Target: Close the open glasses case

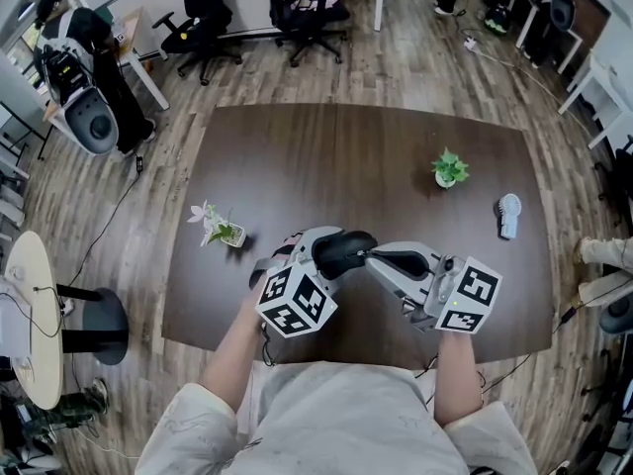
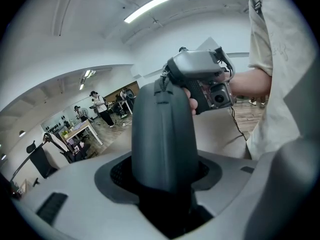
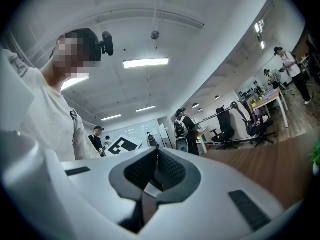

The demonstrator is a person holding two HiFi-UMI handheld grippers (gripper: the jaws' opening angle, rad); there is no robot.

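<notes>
The black glasses case (image 1: 343, 250) is held above the front part of the dark table (image 1: 356, 156). My left gripper (image 1: 324, 249) is shut on it. In the left gripper view the case (image 2: 162, 134) stands upright between the jaws as a rounded dark shell, and I cannot tell whether its lid is fully down. My right gripper (image 1: 381, 258) points left at the case's right end with its jaws shut and empty; whether it touches is unclear. That gripper (image 2: 202, 81) shows just behind the case in the left gripper view. In its own view the pads (image 3: 156, 171) meet with nothing between them.
A small green plant (image 1: 450, 169) and a white hand fan (image 1: 508, 214) sit on the table's right side. A flower in a pot (image 1: 220, 228) stands at its left. Office chairs (image 1: 203, 23) stand beyond the far edge, a round side table (image 1: 35, 315) at left.
</notes>
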